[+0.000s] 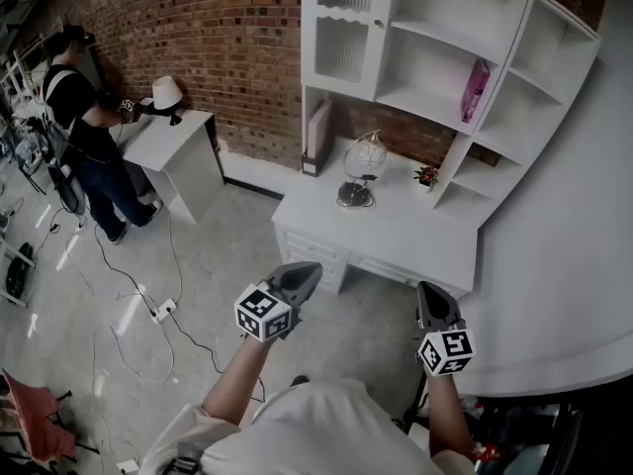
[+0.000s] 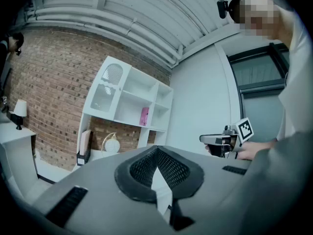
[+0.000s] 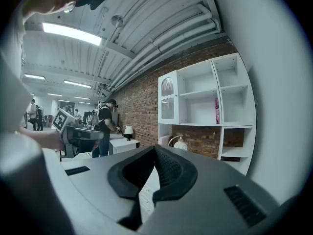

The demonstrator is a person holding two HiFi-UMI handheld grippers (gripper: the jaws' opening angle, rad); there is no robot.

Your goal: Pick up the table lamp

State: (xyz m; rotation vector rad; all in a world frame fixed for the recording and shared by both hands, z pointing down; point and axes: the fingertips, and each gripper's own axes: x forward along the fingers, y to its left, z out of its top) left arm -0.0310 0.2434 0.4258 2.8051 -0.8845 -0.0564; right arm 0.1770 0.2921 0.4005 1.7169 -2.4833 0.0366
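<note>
White desk (image 1: 415, 228) carries the table lamp (image 1: 365, 158). Left gripper (image 1: 300, 275) and right gripper (image 1: 432, 300) hover well apart from it, jaws closed, nothing held.

The head view is dim and grey-blue, under soft, even light with faint shadows. Pale glints streak the floor (image 1: 198, 265) at lower left. The shelves (image 1: 435, 47) bow toward the right edge. Both gripper views are strong fisheyes with black corners. In the right gripper view a ceiling strip (image 3: 71, 33) at upper left glares white, and the left gripper view is lit more flatly. The left gripper (image 2: 157, 150) and right gripper (image 3: 154, 148) look slightly soft in the lower foreground.
</note>
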